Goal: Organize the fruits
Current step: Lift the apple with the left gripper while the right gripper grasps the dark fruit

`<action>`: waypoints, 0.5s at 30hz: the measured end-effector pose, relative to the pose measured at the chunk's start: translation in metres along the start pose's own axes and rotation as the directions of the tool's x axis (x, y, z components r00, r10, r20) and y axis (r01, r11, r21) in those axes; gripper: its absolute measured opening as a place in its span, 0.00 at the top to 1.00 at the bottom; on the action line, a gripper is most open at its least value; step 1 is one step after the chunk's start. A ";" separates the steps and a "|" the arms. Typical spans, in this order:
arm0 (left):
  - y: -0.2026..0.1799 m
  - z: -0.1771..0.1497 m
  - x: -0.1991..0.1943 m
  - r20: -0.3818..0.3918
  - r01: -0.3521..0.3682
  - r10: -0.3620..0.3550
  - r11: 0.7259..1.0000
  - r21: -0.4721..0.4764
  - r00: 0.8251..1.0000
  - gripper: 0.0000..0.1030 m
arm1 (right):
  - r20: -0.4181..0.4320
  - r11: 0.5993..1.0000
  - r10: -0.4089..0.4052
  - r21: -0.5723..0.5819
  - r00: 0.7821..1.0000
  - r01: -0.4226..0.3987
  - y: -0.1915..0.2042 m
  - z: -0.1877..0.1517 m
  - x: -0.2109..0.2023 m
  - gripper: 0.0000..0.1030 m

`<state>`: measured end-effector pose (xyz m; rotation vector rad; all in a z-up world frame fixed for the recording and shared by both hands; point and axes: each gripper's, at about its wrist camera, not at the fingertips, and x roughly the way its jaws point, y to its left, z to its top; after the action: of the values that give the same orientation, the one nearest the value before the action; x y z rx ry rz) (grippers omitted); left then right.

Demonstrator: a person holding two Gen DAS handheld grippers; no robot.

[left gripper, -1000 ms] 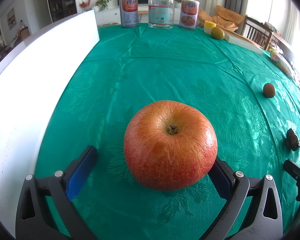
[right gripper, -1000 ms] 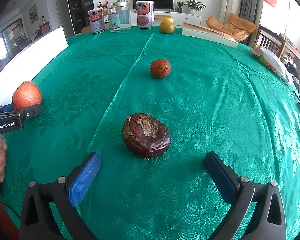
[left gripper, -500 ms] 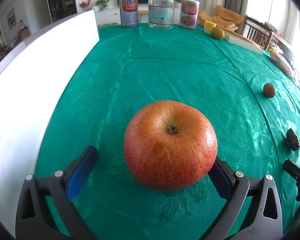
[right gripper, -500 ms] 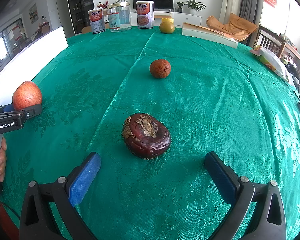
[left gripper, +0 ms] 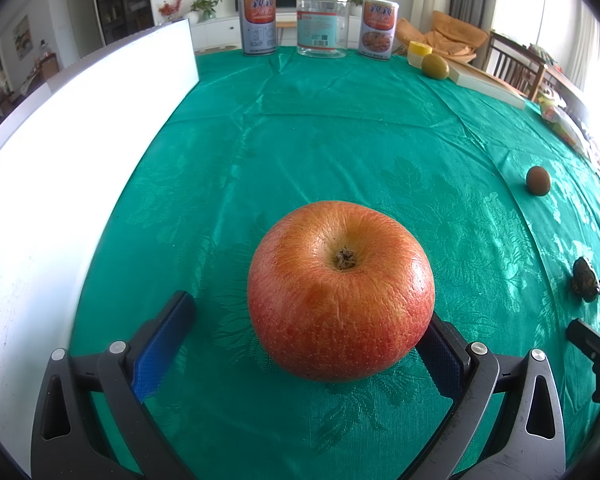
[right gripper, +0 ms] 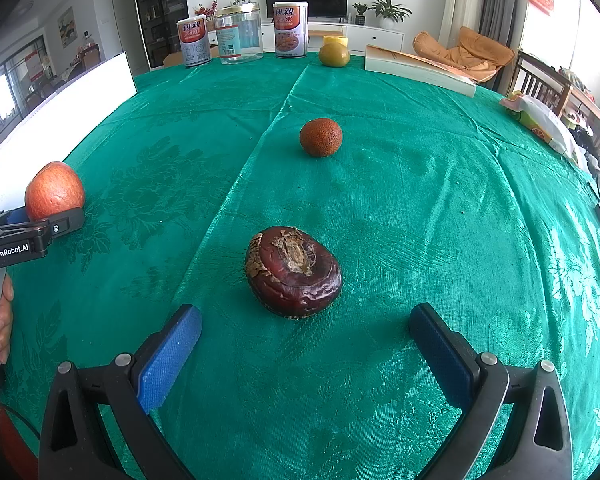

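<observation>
A red-orange apple rests on the green tablecloth between the fingers of my left gripper. The gripper is open: the right pad touches the apple, the left pad stands clear of it. The apple also shows at the left of the right wrist view. My right gripper is open and empty, with a dark brown wrinkled fruit on the cloth just ahead of its fingertips. A small orange-brown fruit lies farther back. A green-yellow fruit sits at the far edge.
A white board stands along the table's left side. Two tins and a clear jar stand at the far edge. A flat white box lies at the far right, with a yellow cup near it.
</observation>
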<state>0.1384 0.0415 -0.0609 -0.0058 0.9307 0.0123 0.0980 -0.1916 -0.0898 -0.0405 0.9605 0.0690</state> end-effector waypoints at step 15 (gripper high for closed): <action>0.012 -0.004 -0.014 -0.037 0.261 -0.259 0.963 0.068 0.965 0.01 | 0.041 0.992 0.115 0.054 0.993 -0.117 -0.008 -0.002 -0.008 0.00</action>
<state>0.1262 0.0535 -0.0522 -0.0614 0.9523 -0.2660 0.0920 -0.1999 -0.0841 0.0686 0.9262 0.1494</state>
